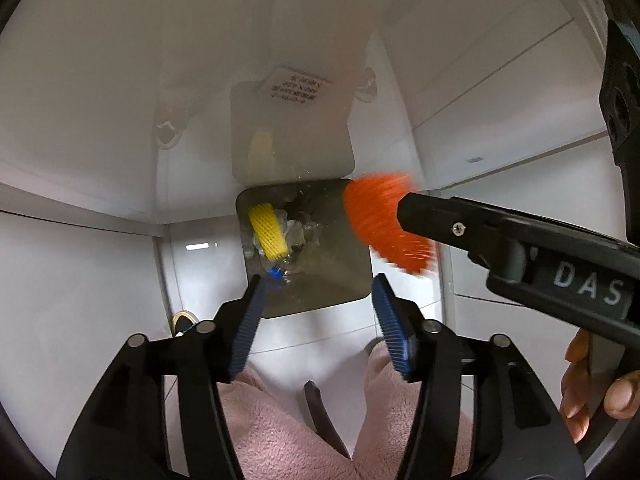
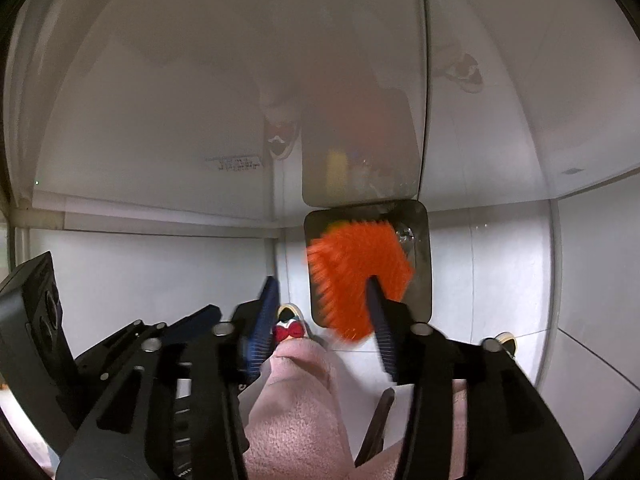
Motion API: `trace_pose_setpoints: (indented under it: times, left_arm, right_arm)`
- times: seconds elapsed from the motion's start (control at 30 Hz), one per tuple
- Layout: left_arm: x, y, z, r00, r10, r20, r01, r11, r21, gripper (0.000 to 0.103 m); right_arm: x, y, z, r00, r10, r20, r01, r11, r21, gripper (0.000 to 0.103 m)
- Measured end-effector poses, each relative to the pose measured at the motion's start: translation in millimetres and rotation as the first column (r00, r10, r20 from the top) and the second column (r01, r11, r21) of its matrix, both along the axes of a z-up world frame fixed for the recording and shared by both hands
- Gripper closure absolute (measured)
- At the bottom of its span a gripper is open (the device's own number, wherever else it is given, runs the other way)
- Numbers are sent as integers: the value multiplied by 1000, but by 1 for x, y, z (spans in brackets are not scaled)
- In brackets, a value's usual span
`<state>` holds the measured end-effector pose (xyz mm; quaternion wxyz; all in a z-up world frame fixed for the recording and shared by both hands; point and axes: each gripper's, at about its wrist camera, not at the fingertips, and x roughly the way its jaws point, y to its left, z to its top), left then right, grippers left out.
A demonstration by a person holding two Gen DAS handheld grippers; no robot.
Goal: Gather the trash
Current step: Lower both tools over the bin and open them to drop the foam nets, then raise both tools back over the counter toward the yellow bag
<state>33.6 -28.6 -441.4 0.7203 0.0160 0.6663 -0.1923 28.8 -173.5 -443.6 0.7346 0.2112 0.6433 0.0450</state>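
Both claws point steeply down over a square metal bin (image 1: 340,280) that stands on a white tiled floor (image 1: 80,280), tucked against a glossy white wall (image 1: 120,80) that mirrors its opening; the left claw (image 1: 318,318) is spread, its blue ribbed pads (image 1: 248,320) well apart with nothing between them, hanging above the near rim of the bin; inside, toward the bin's far left corner, a yellow foam net sleeve (image 1: 269,232) lies on crumpled clear plastic (image 1: 298,232), with a small blue cap (image 1: 275,273) just below it near the left wall; the right claw (image 2: 324,316) is also spread, and an orange foam net sleeve (image 2: 356,272), blurred, sits over the bin's mouth just beyond its fingertips; the right-hand pad (image 2: 384,344) overlaps the sleeve's lower edge in the right wrist view, but whether it touches I cannot tell, and the left-hand pad stands clear of it, so nothing is pinched; in the left wrist view the same sleeve shows at the bin's far right corner, past the tip of the right claw's black finger; pink fleecy trousers (image 1: 280,432) and a shoe with a red bow (image 2: 289,330) show below the claws, and fingers of the person's hand (image 1: 592,392) wrap the right handle.
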Motion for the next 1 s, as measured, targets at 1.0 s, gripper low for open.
trace_pose_setpoints:
  times: [1.0]
  left_arm:
    - [12,17,205,949,22,314,-12,999,-33,12]
  right_arm:
    - [-20,-61,239,903,14,429,76,979,-191,6]
